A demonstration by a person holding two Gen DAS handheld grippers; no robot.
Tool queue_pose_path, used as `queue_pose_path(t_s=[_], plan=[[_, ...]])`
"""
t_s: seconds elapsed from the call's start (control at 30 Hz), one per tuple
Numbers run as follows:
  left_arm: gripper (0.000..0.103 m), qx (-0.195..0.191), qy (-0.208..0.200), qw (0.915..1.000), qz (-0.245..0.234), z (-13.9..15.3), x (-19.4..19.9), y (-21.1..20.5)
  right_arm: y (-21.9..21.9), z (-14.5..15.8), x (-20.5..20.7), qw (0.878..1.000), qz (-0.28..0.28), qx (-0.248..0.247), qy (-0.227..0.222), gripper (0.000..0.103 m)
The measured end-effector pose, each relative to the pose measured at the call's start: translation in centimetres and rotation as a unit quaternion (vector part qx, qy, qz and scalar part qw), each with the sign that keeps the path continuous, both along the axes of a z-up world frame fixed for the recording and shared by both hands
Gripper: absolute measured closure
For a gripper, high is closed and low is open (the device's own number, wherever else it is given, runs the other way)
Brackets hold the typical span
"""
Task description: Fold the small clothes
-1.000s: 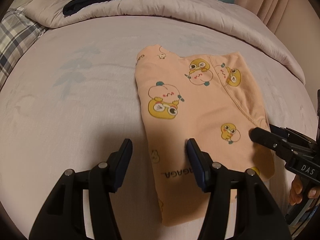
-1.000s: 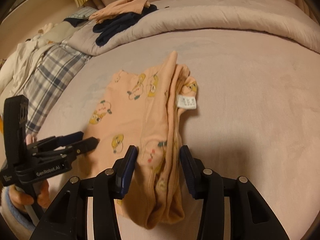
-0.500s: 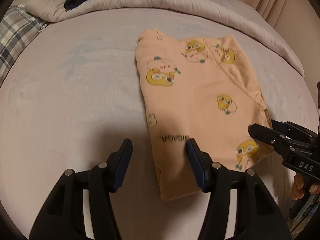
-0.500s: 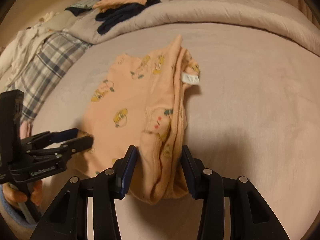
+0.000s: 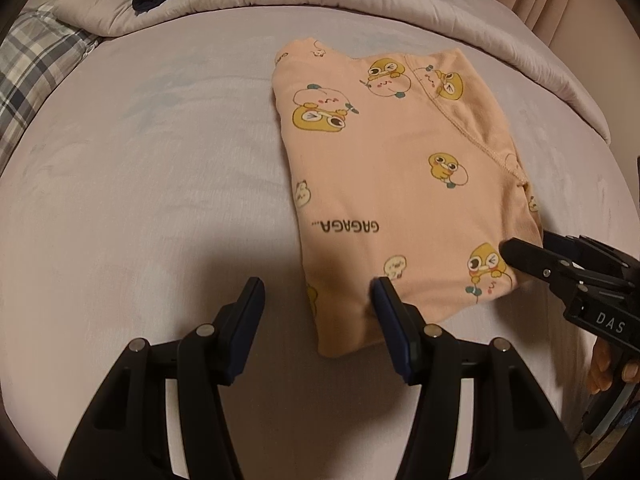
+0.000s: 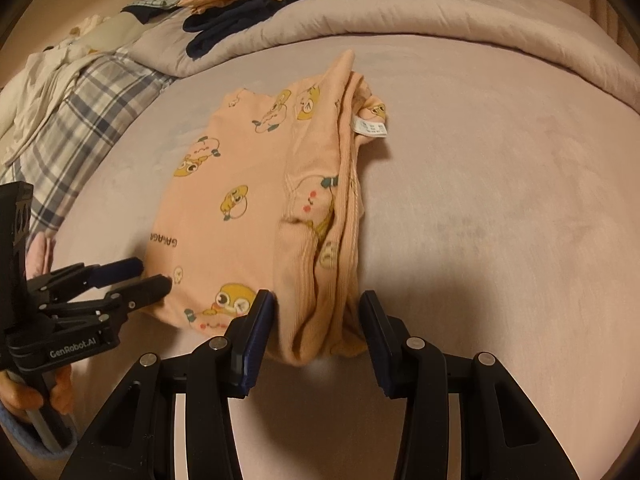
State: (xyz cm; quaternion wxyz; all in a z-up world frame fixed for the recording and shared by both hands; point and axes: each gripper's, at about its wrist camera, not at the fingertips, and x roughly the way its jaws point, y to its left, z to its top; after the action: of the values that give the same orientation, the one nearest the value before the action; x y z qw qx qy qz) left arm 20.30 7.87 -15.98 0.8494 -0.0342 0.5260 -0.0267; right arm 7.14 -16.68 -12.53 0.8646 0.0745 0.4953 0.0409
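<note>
A: Left gripper (image 5: 318,300) first. Jaws have just been opening a little; they stand apart with nothing pinched. The right finger (image 5: 394,322) sits over the near left corner of the shirt (image 5: 392,184), the other finger over bare sheet (image 5: 160,200).

B: And the right gripper (image 6: 316,316)?

A: Jaws parted, straddling the bunched near edge. Cloth lies between the pads, but I see a gap on each side, so I read no grip there.

B: Where does the shirt lie?

A: Flat on the bed, peach with duck prints, already folded into a narrow block. Its long axis runs away from both grippers, toward the rolled duvet (image 6: 440,32). A white tag (image 6: 370,128) shows at the far right edge.

B: Which hand is nearer?

A: Both are at the near short end, one at each corner. The right looks better placed; the thick stacked fold sits right in its jaws. The left is half off the cloth.

B: So the coming move?

A: My guess: pinch both near corners and carry that end forward along the long axis. The left likely needs to shift inward first.

B: Other clothes?

A: A dark pile (image 6: 240,16) well away on the duvet.
</note>
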Motion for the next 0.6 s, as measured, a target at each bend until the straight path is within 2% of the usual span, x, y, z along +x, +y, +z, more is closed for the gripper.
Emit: queue_pose_path(t_s=[0.1,0.3,0.43,0.47,0.53,0.6], plan=[[0.033,0.007,0.001,0.9999,0.012,0.2,-0.6,0.1,0.0,0.2,-0.4,1.0,-0.004,0.002,-0.001,0.058],[0.022,0.016,0.008,0.9996,0.023,0.6,-2.1,0.1,0.3,1.1,-1.8,1.0,-0.004,0.007,-0.006,0.058],[0.019,0.015,0.009,0.9996,0.023,1.2,-3.0,0.1,1.0,2.1,-2.8,1.0,0.001,0.008,-0.019,0.058],[0.015,0.019,0.008,0.9995,0.024,1.4,-3.3,0.0,1.2,2.3,-3.1,1.0,0.001,0.007,-0.021,0.058],[0.009,0.035,0.004,0.999,0.027,1.8,-3.9,-0.2,1.5,2.8,-3.5,1.0,-0.001,0.007,-0.027,0.044],[0.006,0.044,-0.007,0.9986,0.03,2.5,-4.6,-0.5,1.8,3.3,-3.7,0.999,-0.002,0.01,-0.035,0.04]])
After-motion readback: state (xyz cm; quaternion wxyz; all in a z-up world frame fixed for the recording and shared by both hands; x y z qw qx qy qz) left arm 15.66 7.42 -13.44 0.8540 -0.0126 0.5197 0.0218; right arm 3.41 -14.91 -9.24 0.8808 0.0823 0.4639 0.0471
